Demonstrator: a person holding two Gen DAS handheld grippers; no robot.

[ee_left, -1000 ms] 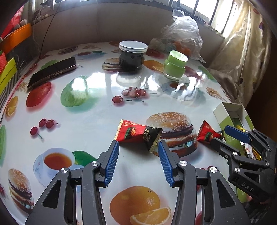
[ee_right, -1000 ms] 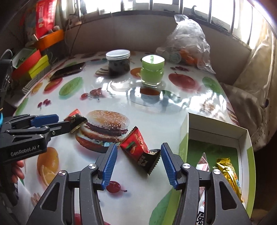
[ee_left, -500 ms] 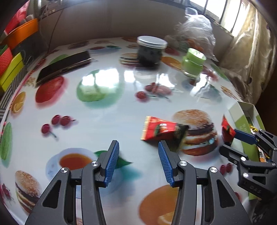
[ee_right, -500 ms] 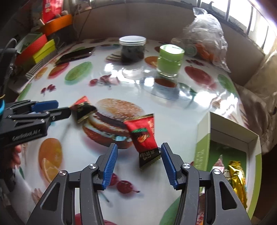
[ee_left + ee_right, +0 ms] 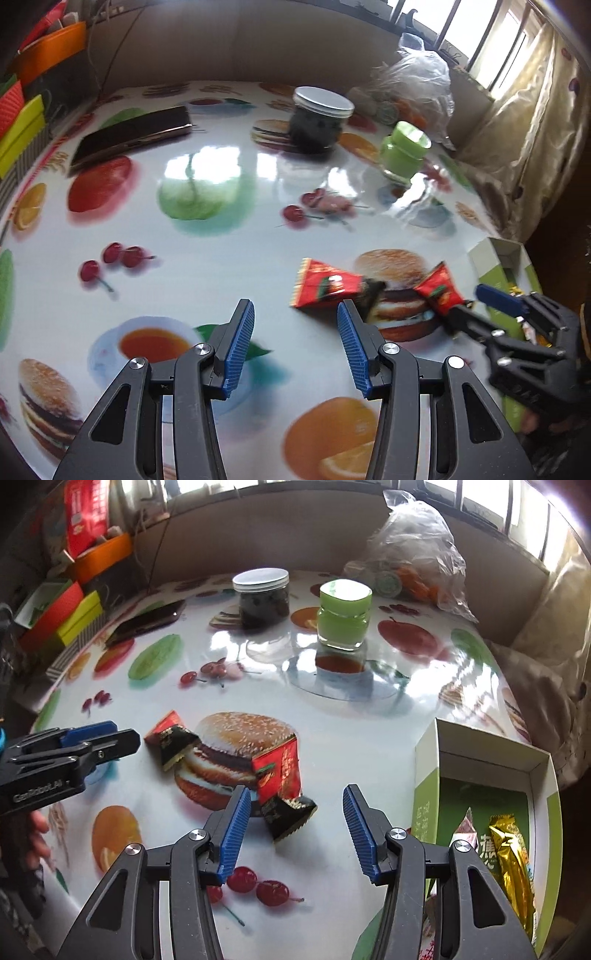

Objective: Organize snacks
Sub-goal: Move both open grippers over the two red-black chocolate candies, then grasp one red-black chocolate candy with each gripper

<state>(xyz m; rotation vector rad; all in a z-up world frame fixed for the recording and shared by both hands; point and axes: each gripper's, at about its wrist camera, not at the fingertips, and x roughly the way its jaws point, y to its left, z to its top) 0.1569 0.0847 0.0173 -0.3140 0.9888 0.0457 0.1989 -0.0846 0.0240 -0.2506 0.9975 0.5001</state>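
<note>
Left tongs (image 5: 295, 343) now beside red packet (image 5: 327, 288)

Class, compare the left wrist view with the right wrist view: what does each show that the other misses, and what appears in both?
Only the left wrist view shows the printed teacup on the tablecloth. Only the right wrist view looks into the open box and shows the gold packet inside. Both show the two red snack packets, the dark jar, the green jar, the phone and both open tools: left, right.

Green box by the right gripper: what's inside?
The green box holds a gold packet and a pale printed packet; the gripper arm hides their lower ends and anything underneath.
</note>
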